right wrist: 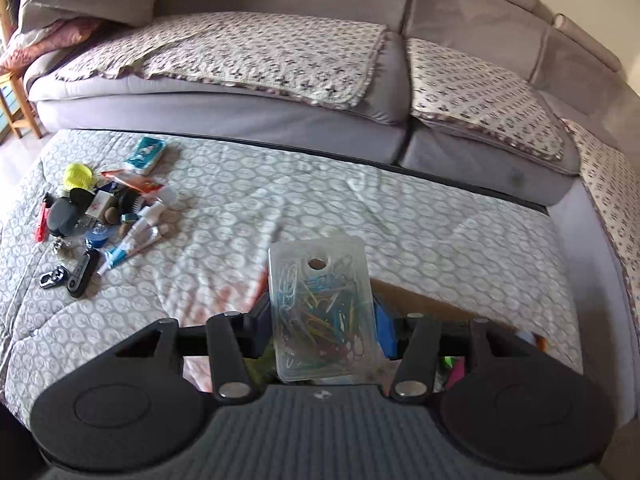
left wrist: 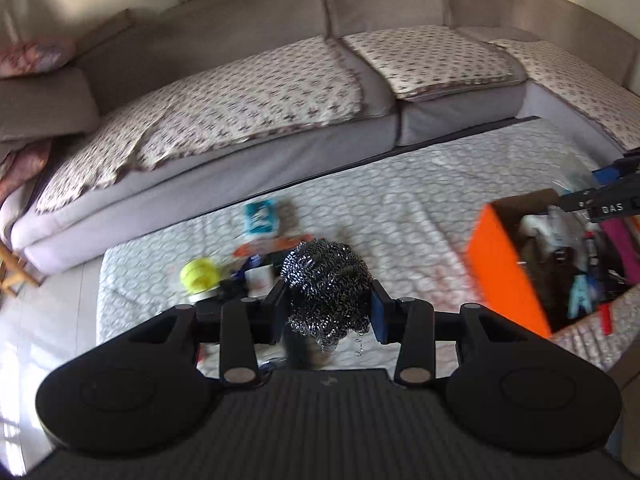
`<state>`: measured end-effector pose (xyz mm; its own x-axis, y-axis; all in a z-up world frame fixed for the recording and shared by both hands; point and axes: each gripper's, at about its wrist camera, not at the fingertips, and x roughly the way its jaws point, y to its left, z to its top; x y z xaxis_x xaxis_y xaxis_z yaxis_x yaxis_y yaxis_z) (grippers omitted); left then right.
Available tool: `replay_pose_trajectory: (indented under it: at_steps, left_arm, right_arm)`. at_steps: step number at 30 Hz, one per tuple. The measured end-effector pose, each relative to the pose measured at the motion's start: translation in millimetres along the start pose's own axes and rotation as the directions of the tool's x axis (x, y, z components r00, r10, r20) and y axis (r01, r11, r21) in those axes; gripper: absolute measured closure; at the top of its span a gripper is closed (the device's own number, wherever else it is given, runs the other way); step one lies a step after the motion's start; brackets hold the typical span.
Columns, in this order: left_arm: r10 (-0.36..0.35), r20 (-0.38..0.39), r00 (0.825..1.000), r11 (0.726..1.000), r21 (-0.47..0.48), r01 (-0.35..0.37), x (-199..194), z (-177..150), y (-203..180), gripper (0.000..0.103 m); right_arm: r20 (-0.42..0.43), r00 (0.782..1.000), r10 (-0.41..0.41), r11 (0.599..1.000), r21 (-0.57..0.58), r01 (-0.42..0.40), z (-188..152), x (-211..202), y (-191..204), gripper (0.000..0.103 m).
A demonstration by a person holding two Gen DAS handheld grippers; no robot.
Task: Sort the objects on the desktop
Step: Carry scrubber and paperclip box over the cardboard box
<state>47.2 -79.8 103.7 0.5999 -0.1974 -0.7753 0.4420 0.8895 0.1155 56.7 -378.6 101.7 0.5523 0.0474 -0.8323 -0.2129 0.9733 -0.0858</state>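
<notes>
My left gripper is shut on a steel wool scrubber and holds it above the quilted table cover. An orange-sided cardboard box full of sorted items stands to its right, and my right gripper shows above it at the frame's right edge. My right gripper is shut on a clear plastic case of coloured paper clips, held upright above the box, whose brown rim shows just behind the fingers. A pile of small objects lies at the far left of the table.
The pile includes a yellow ball, a blue tissue pack, tubes, a red clip, black fobs and keys. A grey sofa with patterned covers runs along the table's far edge. A wooden stool stands at the left.
</notes>
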Motion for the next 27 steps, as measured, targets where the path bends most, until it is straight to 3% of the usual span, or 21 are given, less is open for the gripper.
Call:
replay_pose_trajectory:
  at_steps: [11, 18, 27]
  left_arm:
    - [-0.149, 0.015, 0.989, 0.983, 0.109, 0.147, 16, 21, -91, 0.063]
    - [-0.235, 0.017, 0.972, 0.962, 0.144, 0.230, 33, 38, -132, 0.063]
    - [-0.231, -0.034, 0.972, 0.962, 0.140, 0.234, 76, 50, -159, 0.062]
  right_arm:
    - [-0.021, 0.998, -0.056, 0.993, 0.107, 0.058, -53, -14, -71, 0.054]
    - [-0.031, 0.995, -0.091, 0.981, 0.172, 0.095, -74, -14, -106, 0.054]
    - [-0.042, 0.995, -0.094, 0.964, 0.244, 0.102, -84, 14, -133, 0.054]
